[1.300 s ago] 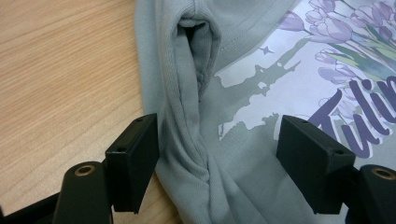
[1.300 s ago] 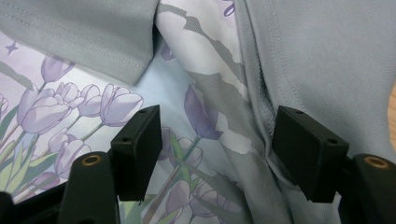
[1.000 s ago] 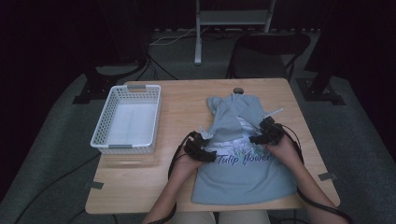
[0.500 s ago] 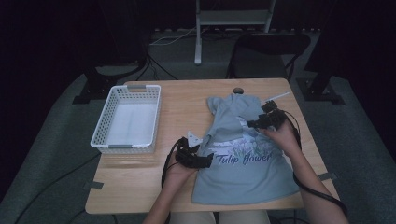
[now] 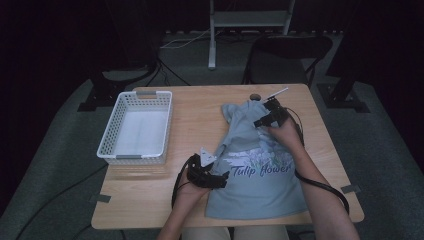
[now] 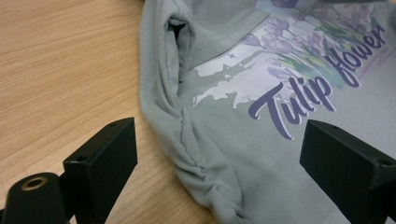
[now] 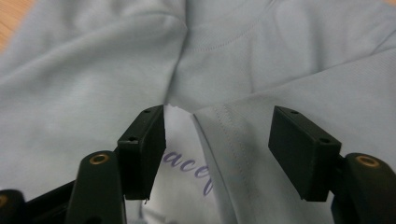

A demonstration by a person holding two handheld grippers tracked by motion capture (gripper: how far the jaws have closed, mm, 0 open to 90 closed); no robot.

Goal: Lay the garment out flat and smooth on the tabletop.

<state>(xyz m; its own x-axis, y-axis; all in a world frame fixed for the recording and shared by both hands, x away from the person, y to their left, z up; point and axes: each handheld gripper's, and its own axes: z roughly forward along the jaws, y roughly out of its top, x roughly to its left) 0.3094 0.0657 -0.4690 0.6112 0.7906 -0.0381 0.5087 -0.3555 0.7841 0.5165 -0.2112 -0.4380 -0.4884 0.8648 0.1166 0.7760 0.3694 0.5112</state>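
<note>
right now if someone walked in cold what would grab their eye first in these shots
The pale blue-grey T-shirt printed "Tulip flower" lies across the right half of the wooden table, its sleeves folded in. The left gripper sits open at the shirt's left edge near the print, and the right gripper is open over the collar end. A white basket stands on the table's left side, apart from the shirt.
</note>
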